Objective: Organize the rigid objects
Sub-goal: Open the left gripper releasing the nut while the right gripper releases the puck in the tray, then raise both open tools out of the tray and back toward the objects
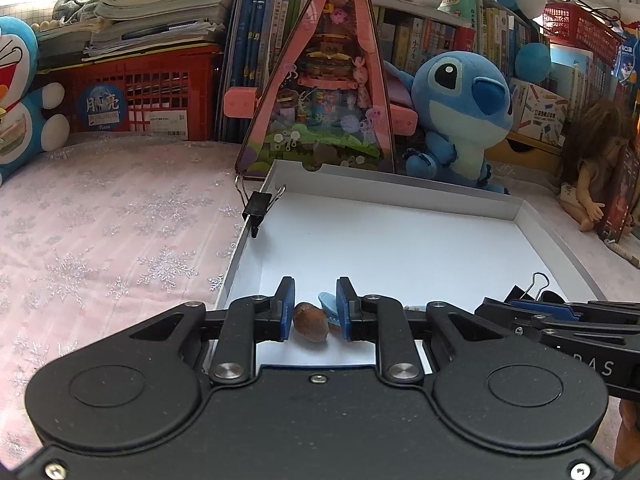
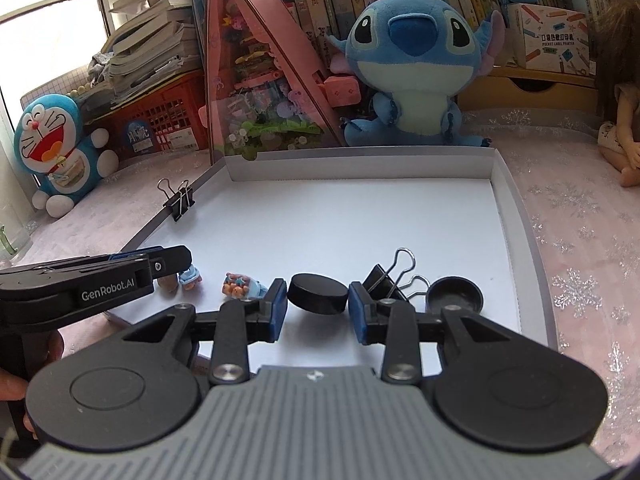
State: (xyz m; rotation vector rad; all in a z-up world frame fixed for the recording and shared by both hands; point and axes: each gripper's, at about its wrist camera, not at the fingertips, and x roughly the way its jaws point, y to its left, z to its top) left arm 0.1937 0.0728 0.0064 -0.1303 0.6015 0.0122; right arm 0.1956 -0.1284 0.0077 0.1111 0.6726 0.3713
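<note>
A shallow white tray [image 1: 400,240] [image 2: 360,216] lies on the pink cloth. In the left wrist view my left gripper [image 1: 315,308] is open low over the tray's near edge, with a brown nut-like piece [image 1: 311,322] and a light blue toy [image 1: 329,307] between its fingers, not gripped. In the right wrist view my right gripper [image 2: 317,305] holds a black round cap [image 2: 318,293] between its blue pads. Beside it lie a black binder clip [image 2: 390,278], an upturned black cap [image 2: 454,294] and a small colourful toy [image 2: 242,285]. My left gripper [image 2: 176,270] also shows there.
A black binder clip [image 1: 258,204] [image 2: 180,200] is clamped on the tray's left rim. Another clip [image 1: 532,292] sits by my right gripper [image 1: 560,316]. Behind the tray stand a pink triangular toy house [image 1: 320,92], a Stitch plush [image 1: 460,112], a Doraemon plush [image 2: 60,148], a red crate [image 1: 136,96] and a doll [image 1: 596,176].
</note>
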